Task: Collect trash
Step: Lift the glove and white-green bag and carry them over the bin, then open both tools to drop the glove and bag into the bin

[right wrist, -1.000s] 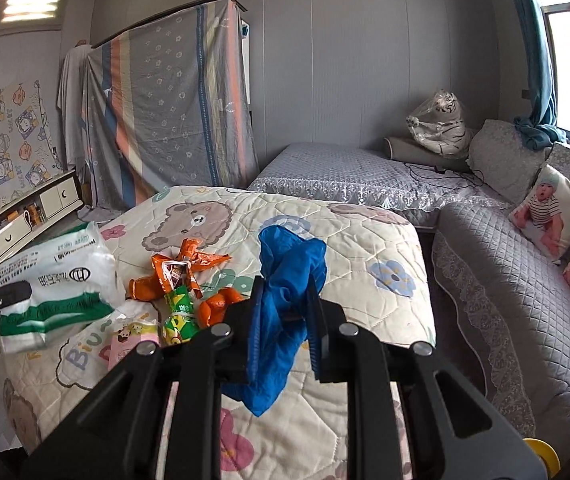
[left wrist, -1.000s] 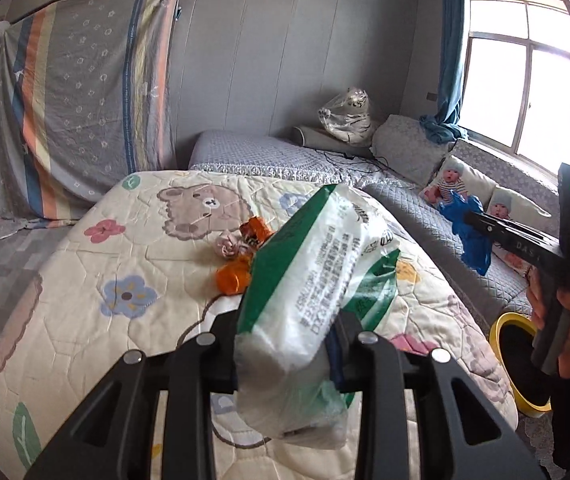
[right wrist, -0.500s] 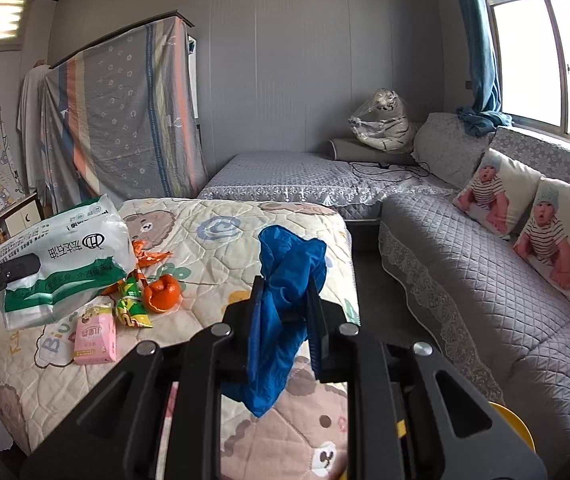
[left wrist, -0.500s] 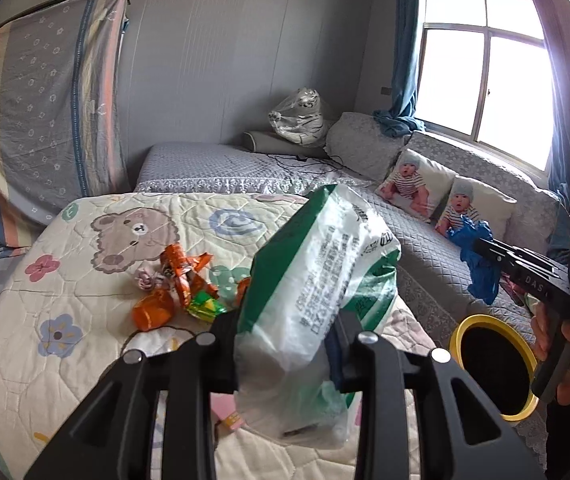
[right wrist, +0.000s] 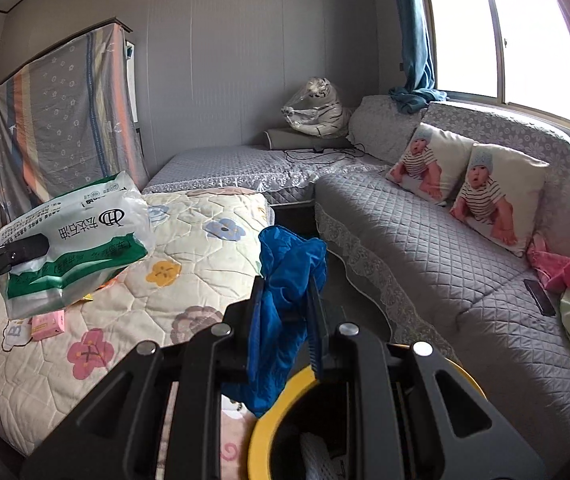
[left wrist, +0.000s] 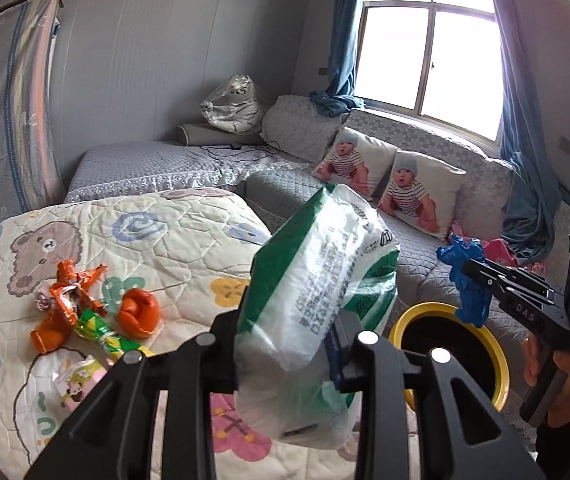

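My left gripper (left wrist: 285,334) is shut on a white and green plastic bag (left wrist: 317,300), which sticks up in the air over the quilt's right edge. The same bag (right wrist: 73,240) shows at the left of the right wrist view. My right gripper (right wrist: 285,312) is shut on a crumpled blue glove (right wrist: 285,300) and hangs just above the yellow-rimmed trash bin (right wrist: 281,404). In the left wrist view the blue glove (left wrist: 467,280) hangs beyond the far rim of the bin (left wrist: 497,360). Orange and green wrappers (left wrist: 85,312) lie on the quilt.
A cartoon quilt (left wrist: 165,240) covers the bed at left, with a pink packet (right wrist: 47,324) on it. A grey quilted sofa (right wrist: 445,248) with two baby-print cushions (right wrist: 469,188) runs along the right under the window. A person's hand (left wrist: 557,368) holds the right gripper's handle.
Both grippers have swung to the right, away from the quilt and toward the sofa, each keeping its load. The yellow bin has come into full view under the right gripper.
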Tool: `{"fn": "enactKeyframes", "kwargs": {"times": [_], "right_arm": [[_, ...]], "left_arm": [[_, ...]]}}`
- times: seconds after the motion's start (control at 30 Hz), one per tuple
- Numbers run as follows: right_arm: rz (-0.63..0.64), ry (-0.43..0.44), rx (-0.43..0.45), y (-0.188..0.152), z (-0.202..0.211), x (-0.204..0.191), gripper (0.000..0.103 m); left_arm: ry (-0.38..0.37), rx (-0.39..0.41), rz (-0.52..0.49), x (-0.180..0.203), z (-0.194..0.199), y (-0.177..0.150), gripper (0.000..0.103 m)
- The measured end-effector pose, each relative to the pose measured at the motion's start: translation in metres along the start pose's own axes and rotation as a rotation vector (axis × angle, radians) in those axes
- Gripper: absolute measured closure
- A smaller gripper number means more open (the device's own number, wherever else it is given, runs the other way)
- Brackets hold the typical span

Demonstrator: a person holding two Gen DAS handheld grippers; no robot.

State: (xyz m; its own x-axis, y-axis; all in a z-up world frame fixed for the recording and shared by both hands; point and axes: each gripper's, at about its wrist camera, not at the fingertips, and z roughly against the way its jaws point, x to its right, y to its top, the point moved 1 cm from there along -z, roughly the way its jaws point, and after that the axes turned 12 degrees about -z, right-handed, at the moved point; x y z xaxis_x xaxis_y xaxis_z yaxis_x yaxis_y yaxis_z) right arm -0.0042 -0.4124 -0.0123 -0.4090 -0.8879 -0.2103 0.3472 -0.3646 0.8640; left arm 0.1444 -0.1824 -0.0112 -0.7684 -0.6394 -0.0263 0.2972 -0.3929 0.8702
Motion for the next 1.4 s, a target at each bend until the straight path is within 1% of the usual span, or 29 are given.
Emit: {"fn": "enactKeyframes", "kwargs": {"times": [0.17, 0.33, 0.57, 0.67, 0.83, 1.0, 1.07, 1.27, 1.4], "right_arm": [[-0.029, -0.076, -0.005, -0.008, 0.008, 0.029, 0.085], [-0.067, -0.132, -0.02, -0.019, 0.016, 0.055, 0.085], [-0.108, -0.197, -0.05, -0.042, 0.019, 0.086, 0.085], [-0.118, -0.228, -0.066, -0.052, 0.018, 0.096, 0.085], [-0.135, -0.24, -0.095, -0.065, 0.014, 0.107, 0.085], [-0.147, -0.251, -0.102, -0.074, 0.017, 0.111, 0.085], [-0.153, -0.25, -0.107, -0.075, 0.017, 0.113, 0.085], [-0.163, -0.258, -0.131, -0.081, 0.015, 0.12, 0.084], [-0.164, -0.259, -0.143, -0.085, 0.014, 0.121, 0.084]], "left_arm": [[-0.064, -0.01, -0.044, 0.031, -0.022, 0.007, 0.074], [-0.125, -0.025, -0.073, 0.059, -0.042, 0.011, 0.074], [-0.2, -0.059, -0.113, 0.098, -0.068, 0.009, 0.074], [-0.22, -0.08, -0.133, 0.116, -0.081, 0.006, 0.074], [-0.248, -0.119, -0.146, 0.139, -0.103, 0.002, 0.074], [-0.277, -0.152, -0.157, 0.159, -0.122, -0.004, 0.074], [-0.278, -0.16, -0.165, 0.165, -0.127, -0.007, 0.074], [-0.303, -0.199, -0.146, 0.177, -0.145, -0.009, 0.074], [-0.319, -0.205, -0.153, 0.187, -0.15, -0.009, 0.071]]}}
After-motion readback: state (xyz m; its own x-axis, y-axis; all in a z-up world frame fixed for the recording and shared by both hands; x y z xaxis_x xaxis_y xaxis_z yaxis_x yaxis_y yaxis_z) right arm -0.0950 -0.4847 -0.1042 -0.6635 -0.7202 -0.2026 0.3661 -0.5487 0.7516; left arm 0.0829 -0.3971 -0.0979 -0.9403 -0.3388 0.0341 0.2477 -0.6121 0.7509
